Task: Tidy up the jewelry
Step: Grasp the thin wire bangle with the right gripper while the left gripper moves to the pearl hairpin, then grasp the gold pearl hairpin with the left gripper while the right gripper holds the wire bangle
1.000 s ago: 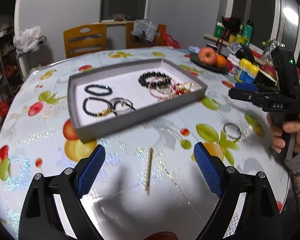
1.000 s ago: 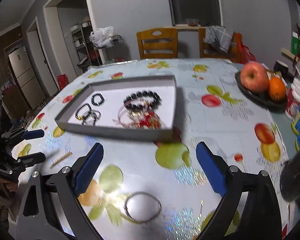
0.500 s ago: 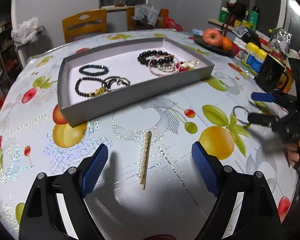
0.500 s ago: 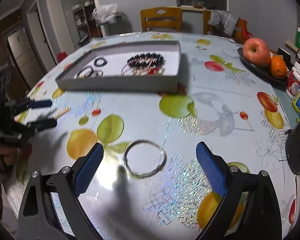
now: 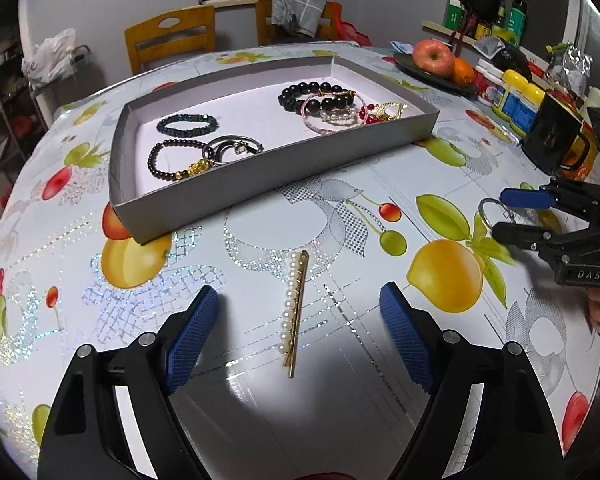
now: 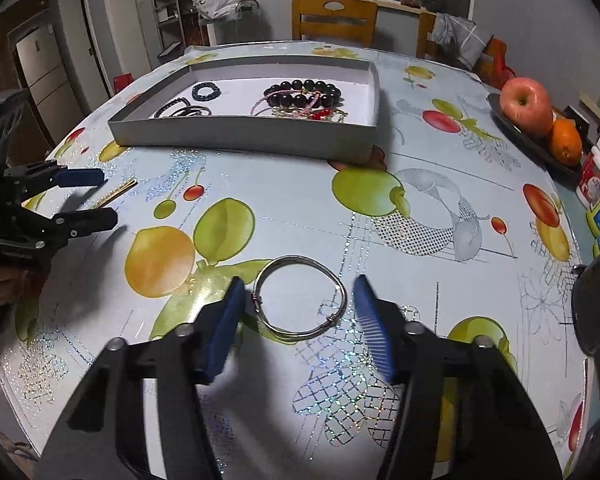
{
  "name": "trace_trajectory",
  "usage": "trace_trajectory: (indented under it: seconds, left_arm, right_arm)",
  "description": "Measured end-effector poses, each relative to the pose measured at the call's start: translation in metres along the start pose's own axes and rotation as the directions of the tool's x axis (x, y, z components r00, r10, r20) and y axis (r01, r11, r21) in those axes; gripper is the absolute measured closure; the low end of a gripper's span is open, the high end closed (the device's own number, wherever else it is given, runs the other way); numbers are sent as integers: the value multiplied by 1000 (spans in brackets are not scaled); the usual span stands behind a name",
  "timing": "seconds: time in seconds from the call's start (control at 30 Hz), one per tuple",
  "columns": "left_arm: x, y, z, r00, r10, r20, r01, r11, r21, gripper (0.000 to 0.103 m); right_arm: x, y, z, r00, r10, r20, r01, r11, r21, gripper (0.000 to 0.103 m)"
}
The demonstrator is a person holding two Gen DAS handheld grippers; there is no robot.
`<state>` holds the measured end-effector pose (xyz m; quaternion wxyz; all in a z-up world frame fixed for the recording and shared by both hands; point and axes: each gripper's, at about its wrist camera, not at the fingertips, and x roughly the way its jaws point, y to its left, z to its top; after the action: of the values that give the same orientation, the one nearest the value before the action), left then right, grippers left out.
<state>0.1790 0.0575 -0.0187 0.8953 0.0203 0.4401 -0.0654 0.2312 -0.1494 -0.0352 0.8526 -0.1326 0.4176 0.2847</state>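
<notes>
Status change, last half second:
- Right gripper [image 6: 300,284] brought down and forward over the wire bangle [image 6: 298,259]; jaws narrowed from full spread but still apart, one blue pad on either side of the ring. Left pad just beside the twisted joint of the wire; contact cannot be confirmed. Nothing gripped yet.
- Left gripper [image 5: 296,296] brought lower and nearer to the pearl hairpin [image 5: 294,312]; jaws still at full spread, pads well apart from the pin, which lies lengthwise between them on the table [image 5: 340,400]. Nothing gripped.

Meaning for the task: judged as two pick-ups in preparation, right side further along. Only these two loose pieces seen outside the tray [image 5: 276,172]; bead bracelets, a metal bangle and a tangle of pink, red and gold pieces already inside.

Handling notes:
- Bangle thin and flat on a glossy cloth; likely to slide or tip when squeezed. Close slowly.
- Hairpin slim, lying along the jaw axis; a squeeze across its narrow width probably sufficient.

Surroundings:
- Tray wall raised; lift each piece over the near edge.
- Black mug [image 5: 548,144], jars and a fruit plate [image 6: 516,128] along the right side, close to the right hand's travel
- No item lying between either piece and the tray
</notes>
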Motion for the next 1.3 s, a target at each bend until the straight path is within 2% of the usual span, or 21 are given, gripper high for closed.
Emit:
trace_trajectory:
  seconds: [0.17, 0.33, 0.5, 0.63, 0.87, 1.0, 1.13, 1.3]
  left_arm:
    - [0, -6, 0, 1000, 29, -6, -29, 999, 27, 24]
    - [-1, -9, 0, 1000, 24, 0, -24, 999, 42, 32]
    - [-3, -10, 0, 1000, 15, 9, -16, 999, 49, 49]
    - [-3, -14, 0, 1000, 18, 12, -19, 998, 61, 56]
    - [-5, -12, 0, 999, 34, 17, -35, 998, 49, 77]
    - [-6, -12, 0, 999, 47, 18, -48, 997, 56, 94]
    - [-7, -13, -1, 999, 37, 20, -38, 998, 58, 95]
    - [-9, -10, -2, 1000, -15, 18, 15, 999, 38, 95]
  right_arm:
    - [0, 2, 0, 1000, 3, 1, -3, 1000, -11, 54]
    - [0, 4, 0, 1000, 7, 1, -7, 1000, -22, 54]
    - [0, 3, 0, 1000, 10, 5, -10, 1000, -14, 54]
    - [-1, 1, 0, 1000, 14, 6, -14, 1000, -4, 54]
    - [-1, -2, 0, 1000, 26, 8, -26, 1000, 14, 54]
    - [-2, -2, 0, 1000, 28, 13, -29, 1000, 13, 55]
    - [-8, -1, -1, 999, 26, 46, -26, 1000, 12, 55]
    - [-14, -2, -1, 997, 32, 74, -33, 999, 15, 55]
